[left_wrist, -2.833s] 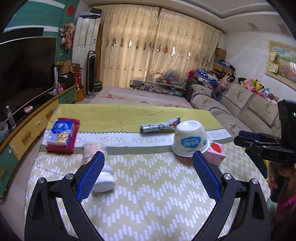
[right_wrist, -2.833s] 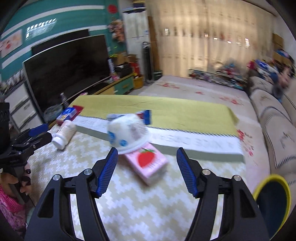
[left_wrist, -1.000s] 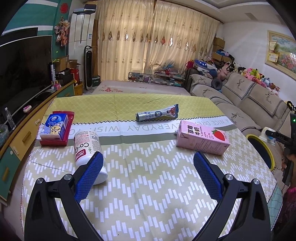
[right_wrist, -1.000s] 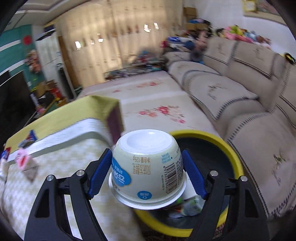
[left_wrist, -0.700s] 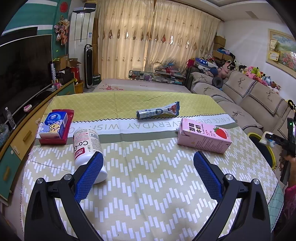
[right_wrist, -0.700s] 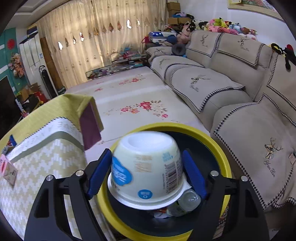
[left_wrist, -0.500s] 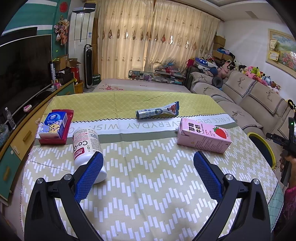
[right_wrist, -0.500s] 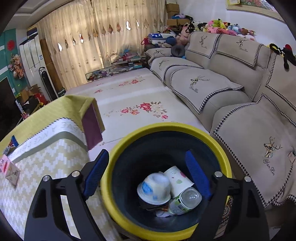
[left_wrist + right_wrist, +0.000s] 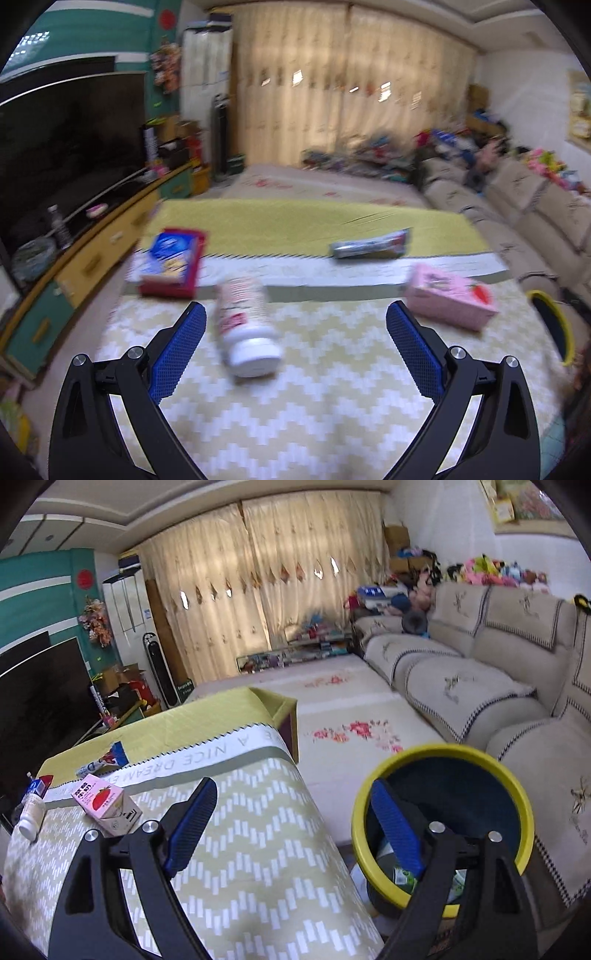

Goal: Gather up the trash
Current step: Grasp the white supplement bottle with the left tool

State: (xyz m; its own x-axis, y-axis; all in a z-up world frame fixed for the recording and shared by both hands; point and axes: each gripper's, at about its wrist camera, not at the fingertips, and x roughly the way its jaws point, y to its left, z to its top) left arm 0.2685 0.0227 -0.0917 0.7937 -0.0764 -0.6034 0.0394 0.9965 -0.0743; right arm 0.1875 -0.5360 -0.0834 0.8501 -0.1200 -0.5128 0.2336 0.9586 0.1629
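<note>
1. At the far left of the left wrist view, a red box with a blue pack on it lay on the table, near the left edge.
2. Just right of it, a white bottle lay on its side, cap toward the camera, between the spread fingers of the left gripper and nearer the left one; the view was blurred.
3. The left gripper hung over the table with its jaws released wide and gripping nothing.
4. Farther back, right of centre, a silver wrapper lay across the yellow part of the cloth.
5. To the right, a pink carton lay flat near the table's right edge, well apart from the bottle.
6. Past that edge stood the yellow-rimmed bin on the floor.
7. In the right wrist view, the carton and bottle showed at far left on the table.
8. The right gripper hung over the table's corner and the bin, jaws released and empty, the right finger over the bin's opening.
9. Trash lay in the bottom of the bin, partly hidden by the finger.
10. A beige sofa ran along the right.
</note>
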